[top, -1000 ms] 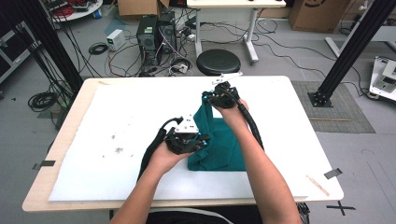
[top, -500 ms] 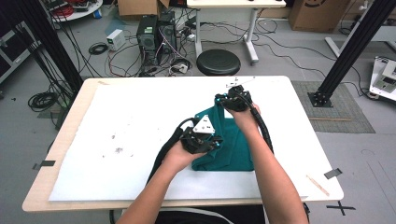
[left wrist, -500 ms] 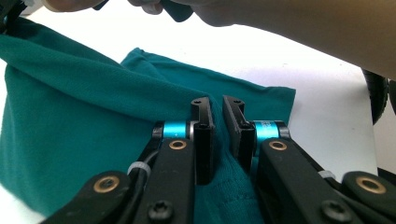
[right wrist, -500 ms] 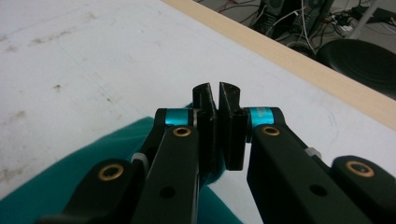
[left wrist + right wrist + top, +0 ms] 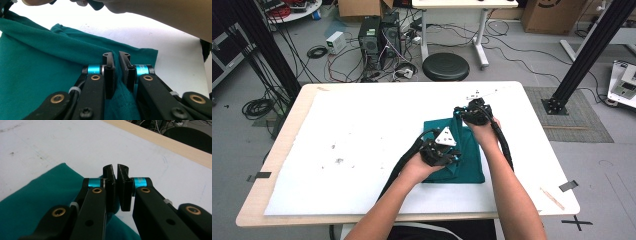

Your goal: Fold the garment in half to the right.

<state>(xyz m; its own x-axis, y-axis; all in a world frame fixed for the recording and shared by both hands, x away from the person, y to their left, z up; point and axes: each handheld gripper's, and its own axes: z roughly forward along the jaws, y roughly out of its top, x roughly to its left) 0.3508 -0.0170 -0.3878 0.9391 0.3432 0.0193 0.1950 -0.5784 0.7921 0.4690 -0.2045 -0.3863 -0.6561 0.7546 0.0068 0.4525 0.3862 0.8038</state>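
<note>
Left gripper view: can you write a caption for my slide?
The left gripper pinches a fold of teal cloth on the white table cover.

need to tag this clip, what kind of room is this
Most likely a robotics lab or workshop: a desktop computer sits on the floor amid loose cables, black aluminium frame posts flank the table, and cardboard boxes stand behind.
</note>
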